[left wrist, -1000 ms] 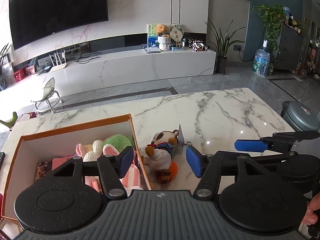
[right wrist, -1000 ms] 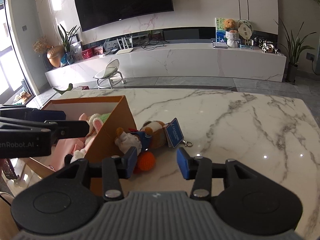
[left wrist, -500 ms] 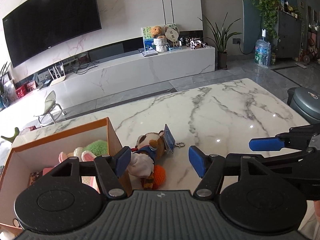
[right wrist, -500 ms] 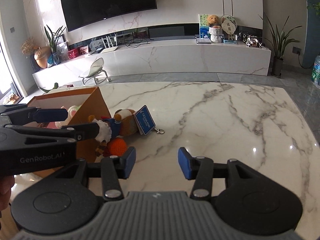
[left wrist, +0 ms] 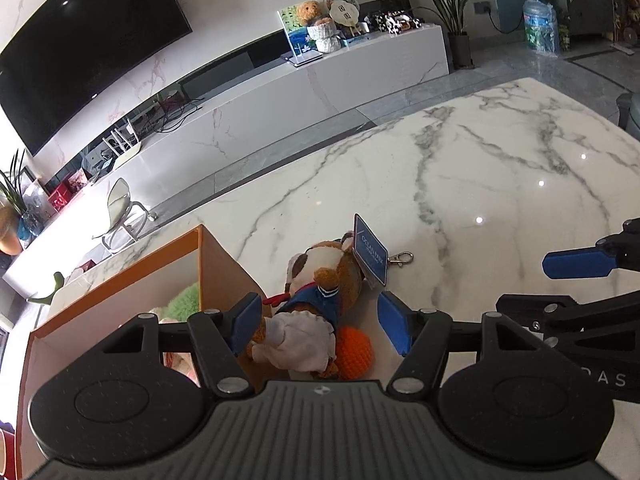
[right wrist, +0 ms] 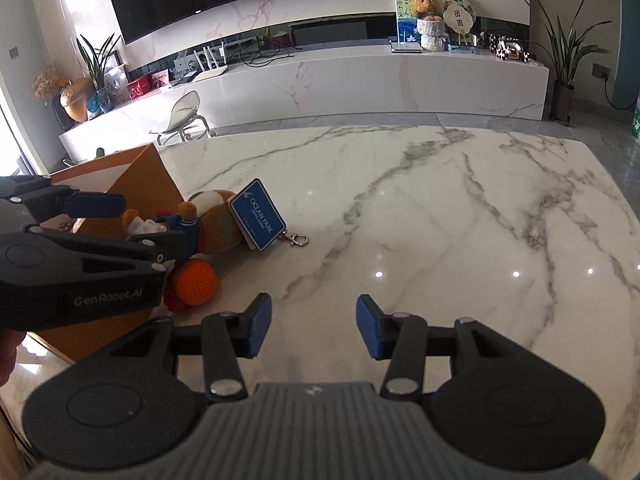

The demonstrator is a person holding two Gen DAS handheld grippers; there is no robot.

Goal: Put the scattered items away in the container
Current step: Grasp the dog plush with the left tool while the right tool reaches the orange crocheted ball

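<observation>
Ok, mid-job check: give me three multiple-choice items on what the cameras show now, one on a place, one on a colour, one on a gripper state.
1. Where does the plush toy lie?
A. inside the box
B. on the table against the outside of the box
C. on the floor

2. What colour is the tag on the toy?
A. blue
B. red
C. yellow

3. How is the left gripper set?
A. shut on the toy
B. shut on nothing
C. open, a finger on each side of the toy

Answers:
1 B: the toy rests on the marble table beside the orange wall of the box.
2 A: the tag is blue with white print.
3 C: the blue pads stand apart with the toy between them.
</observation>
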